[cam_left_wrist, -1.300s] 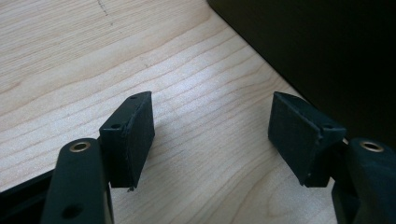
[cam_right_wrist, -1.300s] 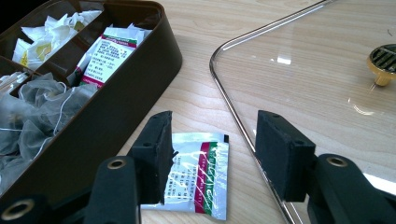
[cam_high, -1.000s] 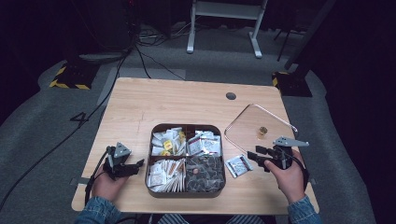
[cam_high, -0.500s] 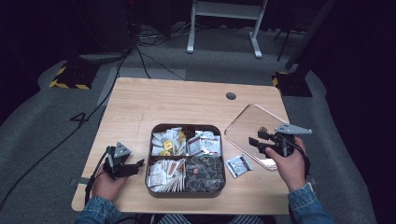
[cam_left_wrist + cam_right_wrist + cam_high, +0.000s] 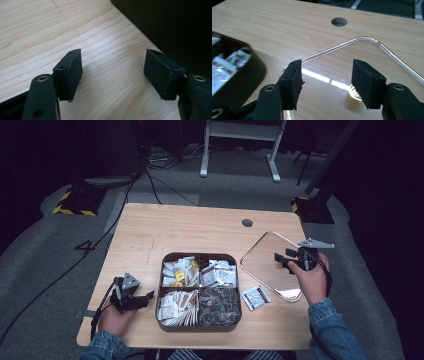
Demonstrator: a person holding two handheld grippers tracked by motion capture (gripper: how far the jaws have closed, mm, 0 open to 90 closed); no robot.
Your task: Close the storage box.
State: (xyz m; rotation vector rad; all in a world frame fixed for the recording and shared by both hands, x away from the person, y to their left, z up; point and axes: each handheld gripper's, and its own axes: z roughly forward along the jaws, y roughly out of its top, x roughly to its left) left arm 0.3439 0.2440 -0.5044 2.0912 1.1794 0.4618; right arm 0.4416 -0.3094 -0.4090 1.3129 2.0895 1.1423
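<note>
Wooden table (image 5: pixel 165 232) on grey carpet (image 5: pixel 45 245), dark room.

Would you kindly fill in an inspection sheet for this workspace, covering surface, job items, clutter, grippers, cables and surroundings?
Surface: light wooden table with a round cable hole near its far edge.
Job's things: dark four-compartment tray full of packets; clear lid flat on the table to its right; one loose packet lying between tray and lid.
Clutter: nothing seen.
Grippers: left gripper open, nothing between the jaws, low over bare wood beside the tray; right gripper open above the lid, its jaws have just been opening, nothing between them.
Cables: a black cable runs across the floor at the left; more cables beyond the table.
Surroundings: grey carpet, white stand, dark backdrop.
</note>
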